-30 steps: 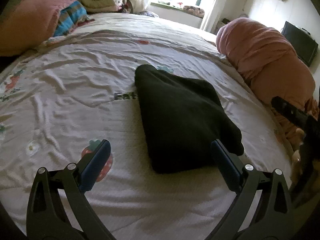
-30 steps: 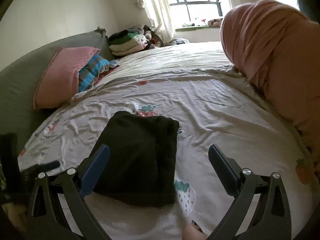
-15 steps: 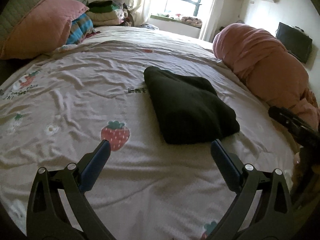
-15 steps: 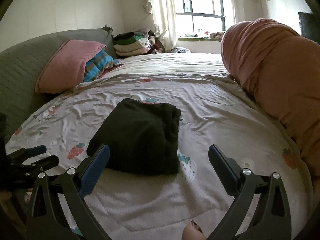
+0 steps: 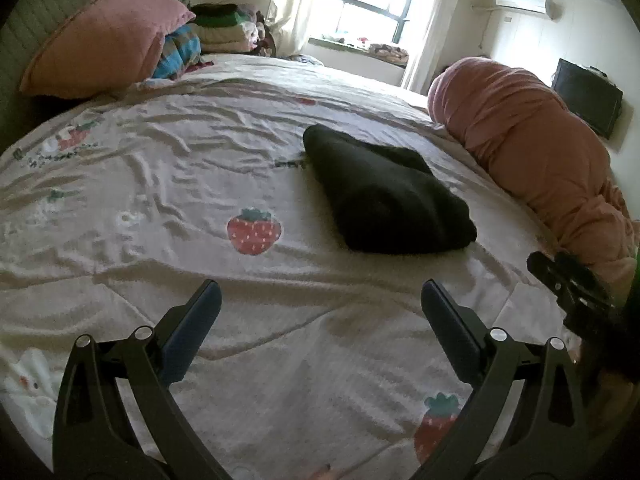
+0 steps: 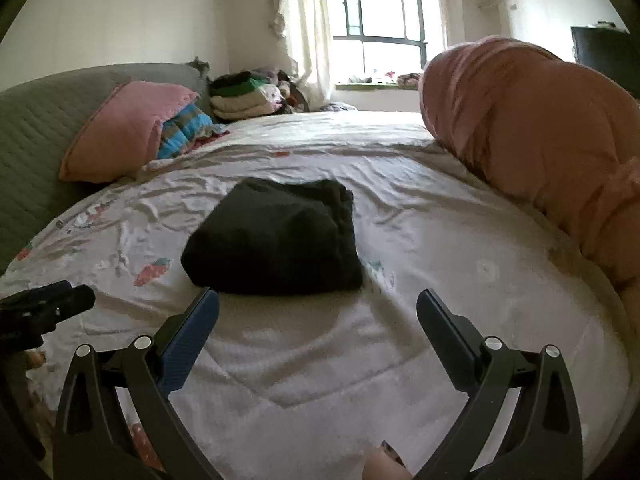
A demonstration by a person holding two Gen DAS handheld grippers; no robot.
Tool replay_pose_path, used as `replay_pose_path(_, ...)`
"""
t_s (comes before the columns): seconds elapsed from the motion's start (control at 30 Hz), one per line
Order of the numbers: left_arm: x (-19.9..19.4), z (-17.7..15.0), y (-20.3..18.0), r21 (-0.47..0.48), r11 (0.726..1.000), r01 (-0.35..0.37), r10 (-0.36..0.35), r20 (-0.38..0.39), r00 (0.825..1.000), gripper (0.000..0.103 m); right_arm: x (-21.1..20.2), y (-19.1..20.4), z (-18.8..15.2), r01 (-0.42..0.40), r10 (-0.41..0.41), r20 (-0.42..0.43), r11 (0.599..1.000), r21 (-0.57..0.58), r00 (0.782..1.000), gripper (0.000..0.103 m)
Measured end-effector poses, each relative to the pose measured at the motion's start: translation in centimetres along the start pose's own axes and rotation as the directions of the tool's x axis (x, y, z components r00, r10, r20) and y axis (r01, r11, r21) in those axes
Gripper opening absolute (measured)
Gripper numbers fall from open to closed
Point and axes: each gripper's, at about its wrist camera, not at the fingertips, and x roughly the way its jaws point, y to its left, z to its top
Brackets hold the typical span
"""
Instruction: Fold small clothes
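Note:
A dark, nearly black garment [image 5: 384, 196] lies folded into a thick rectangle on the strawberry-print bedsheet [image 5: 160, 184]. It also shows in the right wrist view [image 6: 276, 240]. My left gripper [image 5: 320, 300] is open and empty, held above the sheet short of the garment, which lies ahead and to the right. My right gripper [image 6: 318, 308] is open and empty, just short of the garment's near edge. The right gripper shows at the right edge of the left wrist view [image 5: 568, 280]. The left gripper shows at the left edge of the right wrist view [image 6: 44, 308].
A rolled pink duvet [image 5: 532, 152] lies along the bed's right side. A pink pillow [image 6: 124, 128] and a striped blue cushion [image 6: 184, 128] rest against the grey headboard [image 6: 44, 120]. A stack of folded clothes [image 6: 244, 96] sits near the window. A dark screen [image 5: 586, 96] stands beyond the duvet.
Both grippers have pulled back from the folded garment and tilted up. The garment now lies farther ahead in both views and has not moved on the bed.

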Motion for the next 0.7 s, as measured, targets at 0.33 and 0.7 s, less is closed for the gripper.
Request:
replay_pose_path(0.33,1.2,-0.5,0.0,0.02,0.998,-0.065,0.066,-0.056,0.996,0.094,1.4,0.7,-2.1,0.028,-0.03,-0.102,0.999,-0.028,0.994,0.099)
replay_pose_path(0.7,1.1,-0.6,-0.4,0.035,0.998,-0.06,0.062,-0.051,0.997,0.094,1.5,0.9,-2.6,0.021,-0.024,-0.109,0.999,-0.029,0.994,0.098)
